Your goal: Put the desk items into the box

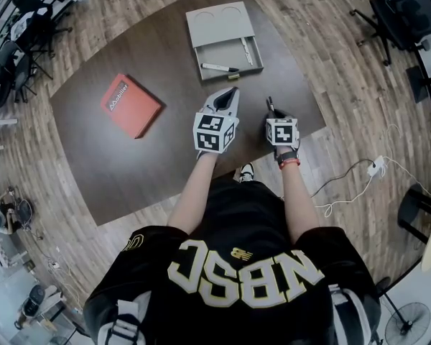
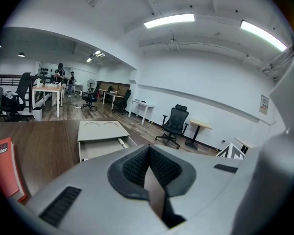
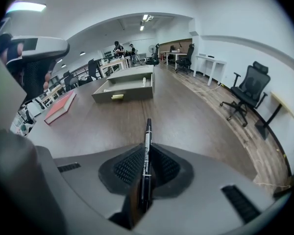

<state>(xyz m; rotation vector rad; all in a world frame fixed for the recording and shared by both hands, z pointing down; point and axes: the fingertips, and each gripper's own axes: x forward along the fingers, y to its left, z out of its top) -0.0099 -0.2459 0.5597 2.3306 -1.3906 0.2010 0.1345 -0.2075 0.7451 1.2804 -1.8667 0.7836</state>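
Observation:
A black marker pen [image 3: 147, 133] sticks out forward between the pads of my right gripper [image 3: 145, 166], which is shut on it; in the head view this gripper [image 1: 271, 108] hovers over the dark table's near right part. My left gripper [image 1: 228, 95] is beside it to the left, its jaws shut with nothing between them [image 2: 148, 150]. The grey box [image 1: 223, 38] stands at the far side of the table, its drawer pulled out, with a marker [image 1: 219, 67] and another pen [image 1: 246, 49] inside. The box also shows ahead in both gripper views [image 2: 104, 135] [image 3: 125, 88].
A red book [image 1: 129, 105] lies on the table's [image 1: 165, 164] left half, also seen as the book [image 3: 59, 106] left of the box. Office chairs [image 1: 399, 13] stand on the wooden floor to the right, and a white cable with a plug [image 1: 373, 167] lies near the table's right corner.

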